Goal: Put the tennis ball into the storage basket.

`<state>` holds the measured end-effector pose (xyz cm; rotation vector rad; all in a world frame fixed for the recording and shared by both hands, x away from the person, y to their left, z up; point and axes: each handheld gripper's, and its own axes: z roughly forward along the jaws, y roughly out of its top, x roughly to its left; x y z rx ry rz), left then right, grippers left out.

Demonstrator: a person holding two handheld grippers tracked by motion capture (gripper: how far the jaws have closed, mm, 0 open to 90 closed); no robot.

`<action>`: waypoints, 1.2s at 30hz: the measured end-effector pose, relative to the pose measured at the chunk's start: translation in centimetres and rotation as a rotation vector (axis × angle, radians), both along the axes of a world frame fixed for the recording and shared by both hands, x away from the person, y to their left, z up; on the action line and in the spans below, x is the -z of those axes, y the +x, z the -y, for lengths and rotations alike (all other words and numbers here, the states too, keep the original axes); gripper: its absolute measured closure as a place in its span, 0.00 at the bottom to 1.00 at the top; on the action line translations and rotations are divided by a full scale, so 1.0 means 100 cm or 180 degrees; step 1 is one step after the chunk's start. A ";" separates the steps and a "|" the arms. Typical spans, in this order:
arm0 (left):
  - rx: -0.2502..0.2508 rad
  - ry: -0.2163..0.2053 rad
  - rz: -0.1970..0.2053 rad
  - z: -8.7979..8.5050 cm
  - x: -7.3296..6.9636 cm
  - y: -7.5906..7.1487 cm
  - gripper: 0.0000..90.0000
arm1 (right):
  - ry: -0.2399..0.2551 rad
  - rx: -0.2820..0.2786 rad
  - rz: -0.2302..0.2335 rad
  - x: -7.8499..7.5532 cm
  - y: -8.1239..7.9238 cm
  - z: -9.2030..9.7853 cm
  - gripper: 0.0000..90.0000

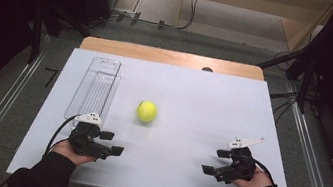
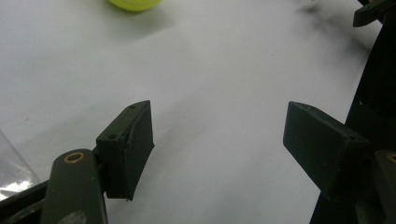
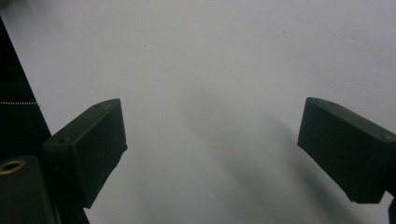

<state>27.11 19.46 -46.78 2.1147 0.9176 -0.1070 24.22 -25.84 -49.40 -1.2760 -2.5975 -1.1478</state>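
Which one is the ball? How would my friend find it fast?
Look at the white table. Near its middle, right of the clear tray and ahead of the left gripper, sits the ball. It is the only round, yellow-green thing there.

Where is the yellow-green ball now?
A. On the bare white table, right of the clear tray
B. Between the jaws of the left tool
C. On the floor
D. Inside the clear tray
A: the ball lies on the table, apart from the clear tray at its left.

Yellow-green ball (image 1: 147, 111), clear plastic tray (image 1: 96, 88), pale white table top (image 1: 194, 98), black tongs (image 1: 113, 143), black sleeves (image 1: 48, 175)
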 end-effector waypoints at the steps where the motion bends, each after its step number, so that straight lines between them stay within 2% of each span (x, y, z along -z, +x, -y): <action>1: 0.0003 -0.0004 0.0000 0.001 -0.001 0.000 0.28 | -0.0001 -0.0002 0.0001 0.000 0.000 0.000 0.07; 6: 0.0010 0.0020 -0.0046 0.005 -0.004 0.001 0.28 | -0.0004 0.0003 0.0001 0.000 0.000 0.000 0.07; 21: -0.0030 -0.0001 0.0076 0.022 -0.012 -0.003 0.28 | -0.0020 -0.0001 0.0006 0.000 0.000 0.000 0.07; 25: -0.0027 0.0035 0.0109 0.025 -0.013 -0.002 0.28 | -0.0018 0.0004 0.0005 0.000 0.000 0.000 0.07; 29: -0.0061 -0.0008 0.0132 0.028 -0.014 0.000 0.28 | -0.0020 0.0007 0.0005 0.000 0.000 0.000 0.07; 33: -0.0025 0.0035 0.0170 0.030 -0.015 0.000 0.28 | -0.0020 0.0007 0.0003 0.000 0.000 0.000 0.07; 36: -0.0015 0.0012 0.0179 0.032 -0.015 0.000 0.28 | -0.0023 0.0007 0.0006 0.000 0.000 0.000 0.07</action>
